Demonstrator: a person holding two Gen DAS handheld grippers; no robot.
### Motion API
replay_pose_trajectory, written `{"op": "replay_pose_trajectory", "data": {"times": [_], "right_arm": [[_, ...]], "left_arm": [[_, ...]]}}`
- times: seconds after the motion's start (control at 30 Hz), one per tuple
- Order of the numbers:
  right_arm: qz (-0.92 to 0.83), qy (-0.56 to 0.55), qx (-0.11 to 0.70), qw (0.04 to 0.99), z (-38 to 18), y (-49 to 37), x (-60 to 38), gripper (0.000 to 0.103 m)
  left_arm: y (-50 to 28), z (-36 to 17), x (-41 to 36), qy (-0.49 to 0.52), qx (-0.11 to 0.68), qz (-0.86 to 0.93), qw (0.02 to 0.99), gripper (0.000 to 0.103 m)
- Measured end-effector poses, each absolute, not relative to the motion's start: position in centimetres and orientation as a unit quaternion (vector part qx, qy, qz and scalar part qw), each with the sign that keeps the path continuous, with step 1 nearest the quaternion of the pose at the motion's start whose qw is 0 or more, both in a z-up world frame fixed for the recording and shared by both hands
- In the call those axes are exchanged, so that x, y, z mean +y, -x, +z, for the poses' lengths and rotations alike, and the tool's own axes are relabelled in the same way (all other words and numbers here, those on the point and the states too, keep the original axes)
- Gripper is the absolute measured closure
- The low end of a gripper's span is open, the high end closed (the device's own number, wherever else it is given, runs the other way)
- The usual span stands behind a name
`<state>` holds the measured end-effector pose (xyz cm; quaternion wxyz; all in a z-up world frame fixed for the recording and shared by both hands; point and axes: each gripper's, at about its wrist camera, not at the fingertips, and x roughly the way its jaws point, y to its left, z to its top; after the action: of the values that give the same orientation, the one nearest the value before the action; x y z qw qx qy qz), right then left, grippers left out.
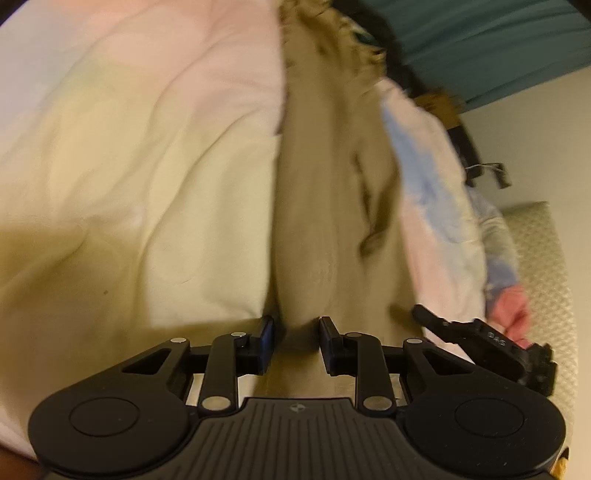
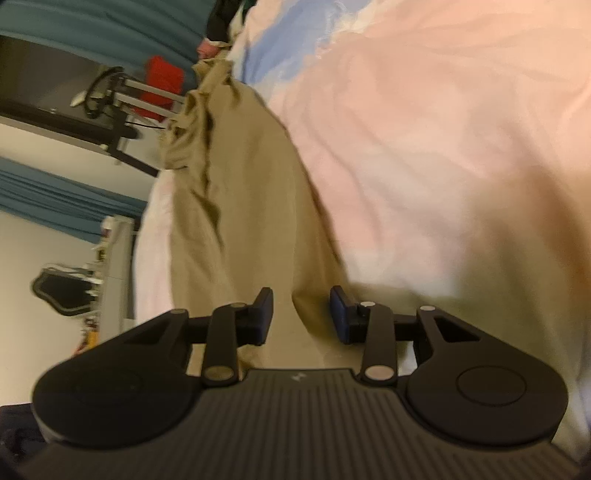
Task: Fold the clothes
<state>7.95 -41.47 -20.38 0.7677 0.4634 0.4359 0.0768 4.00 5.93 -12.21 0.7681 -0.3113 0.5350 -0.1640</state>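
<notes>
A pair of beige trousers (image 1: 325, 177) lies stretched out on a pastel bedspread (image 1: 147, 147). In the left wrist view my left gripper (image 1: 296, 341) is open, its blue-padded fingers either side of the trousers' near end, with cloth between them. The right gripper (image 1: 480, 339) shows at the right edge there, held by a hand. In the right wrist view my right gripper (image 2: 301, 314) is open, astride the edge of the trousers (image 2: 236, 192), which run away to a bunched far end.
The pink, yellow and blue bedspread (image 2: 424, 129) covers the bed. Teal curtains (image 2: 74, 33), a desk with a red item (image 2: 162, 85) and a black chair (image 2: 62, 291) stand beyond the bed. A patterned mattress edge (image 1: 543, 266) shows at right.
</notes>
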Motion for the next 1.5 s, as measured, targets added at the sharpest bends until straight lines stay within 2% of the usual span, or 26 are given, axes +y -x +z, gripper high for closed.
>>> {"op": "replay_pose_trajectory", "data": {"times": [0.1, 0.2, 0.33, 0.43, 0.47, 0.5, 0.57, 0.6, 0.67, 0.9, 1.07, 1.17, 1.2, 1.23, 1.27, 1.3, 1.33, 1.47, 1.5], "right_arm": [[0.074, -0.459, 0.443, 0.767, -20.6, -8.1, -41.3, 0.065], [0.071, -0.454, 0.450, 0.766, -20.9, -8.3, -41.1, 0.056], [0.068, -0.447, 0.459, 0.765, -21.3, -8.6, -40.8, 0.055], [0.074, -0.446, 0.463, 0.763, -21.3, -8.5, -40.6, 0.056], [0.080, -0.448, 0.462, 0.761, -21.1, -8.4, -40.5, 0.057], [0.087, -0.451, 0.459, 0.760, -20.9, -8.2, -40.5, 0.060], [0.098, -0.454, 0.454, 0.760, -20.5, -7.8, -40.3, 0.079], [0.101, -0.456, 0.450, 0.762, -20.3, -7.6, -40.4, 0.084], [0.107, -0.460, 0.441, 0.764, -19.9, -7.2, -40.4, 0.096], [0.109, -0.465, 0.413, 0.775, -18.6, -5.9, -41.0, 0.097], [0.096, -0.451, 0.436, 0.773, -19.3, -6.5, -40.5, 0.095], [0.081, -0.456, 0.452, 0.762, -20.1, -6.9, -40.5, 0.094], [0.079, -0.458, 0.456, 0.759, -20.3, -6.9, -40.4, 0.094], [0.078, -0.459, 0.460, 0.756, -20.5, -7.0, -40.3, 0.092], [0.076, -0.459, 0.465, 0.753, -20.7, -7.0, -40.2, 0.084], [0.076, -0.458, 0.472, 0.749, -21.0, -7.1, -39.9, 0.078], [0.081, -0.457, 0.476, 0.747, -21.1, -7.2, -39.6, 0.067], [0.105, -0.419, 0.486, 0.760, -20.6, -7.2, -38.2, 0.063], [0.112, -0.407, 0.488, 0.764, -20.3, -7.1, -37.8, 0.063]], "left_arm": [[-4.3, -12.9, 6.5, 0.338, 0.537, -0.161, 0.756, 0.066], [-4.2, -13.5, 6.4, 0.351, 0.538, -0.162, 0.749, 0.057], [-4.3, -14.2, 4.8, 0.337, 0.555, -0.181, 0.739, 0.053], [-4.1, -14.0, 3.6, 0.310, 0.557, -0.184, 0.748, 0.062], [-4.0, -14.0, 3.4, 0.306, 0.559, -0.184, 0.749, 0.068], [-4.0, -14.0, 3.2, 0.303, 0.560, -0.183, 0.749, 0.079], [-3.5, -13.8, 3.8, 0.301, 0.558, -0.176, 0.753, 0.092], [-3.4, -13.6, 4.1, 0.306, 0.554, -0.175, 0.754, 0.095], [-3.1, -13.2, 4.7, 0.319, 0.542, -0.175, 0.757, 0.096], [-1.8, -11.5, 6.8, 0.347, 0.509, -0.167, 0.770, 0.096], [-2.3, -12.2, 6.9, 0.353, 0.529, -0.151, 0.756, 0.093], [-2.8, -12.7, 6.8, 0.361, 0.539, -0.143, 0.748, 0.083], [-3.0, -12.9, 6.8, 0.363, 0.542, -0.140, 0.745, 0.075], [-3.0, -13.2, 6.9, 0.366, 0.545, -0.141, 0.741, 0.073], [-3.1, -13.3, 6.8, 0.367, 0.549, -0.144, 0.737, 0.070], [-3.1, -13.5, 6.9, 0.364, 0.552, -0.147, 0.735, 0.069], [-3.1, -13.7, 6.9, 0.360, 0.555, -0.149, 0.735, 0.069], [-3.2, -13.8, 6.1, 0.348, 0.563, -0.158, 0.733, 0.073], [-3.3, -13.7, 6.0, 0.343, 0.564, -0.160, 0.733, 0.079]]}}
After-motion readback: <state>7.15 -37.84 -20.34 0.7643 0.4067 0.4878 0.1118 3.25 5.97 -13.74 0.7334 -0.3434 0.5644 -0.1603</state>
